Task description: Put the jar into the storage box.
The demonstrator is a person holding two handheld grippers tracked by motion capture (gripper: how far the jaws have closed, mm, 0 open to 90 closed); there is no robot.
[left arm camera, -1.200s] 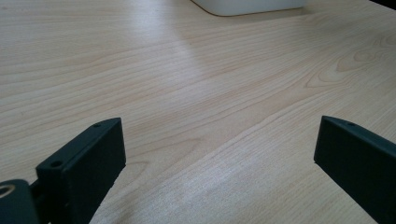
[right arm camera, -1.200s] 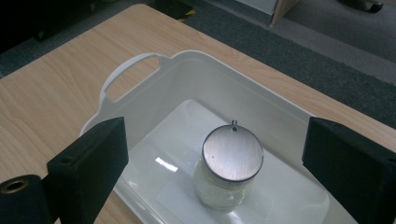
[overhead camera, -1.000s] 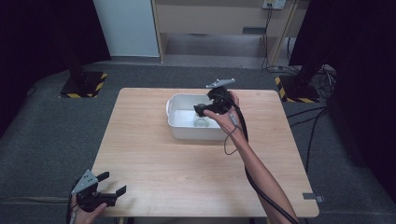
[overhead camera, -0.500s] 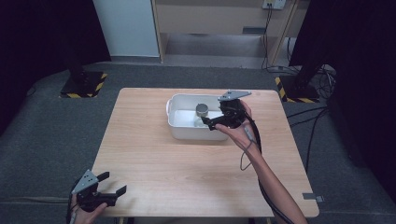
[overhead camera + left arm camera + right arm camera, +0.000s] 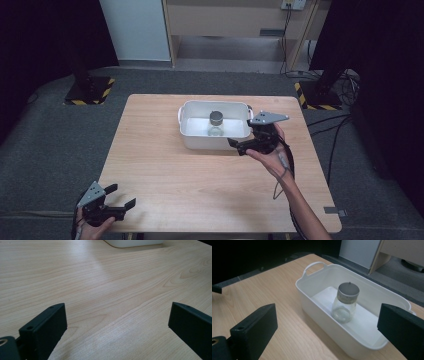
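Inside, glass jar (image 5: 344, 304) with metal lid stood upright in white tub (image 5: 190, 131) on tabletop (image 5: 210, 190). Right gripper (image 5: 245, 145) hovered just beside tub's near right corner, fingers wide apart, empty. Left gripper (image 5: 122, 206) at tabletop's near left corner, fingers spread, holding nothing.

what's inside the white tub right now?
One clear glass jar with a grey metal lid stands upright in the white tub, which otherwise looks bare. The near wall hides part of the tub floor. The jar seems empty, though that's uncertain.
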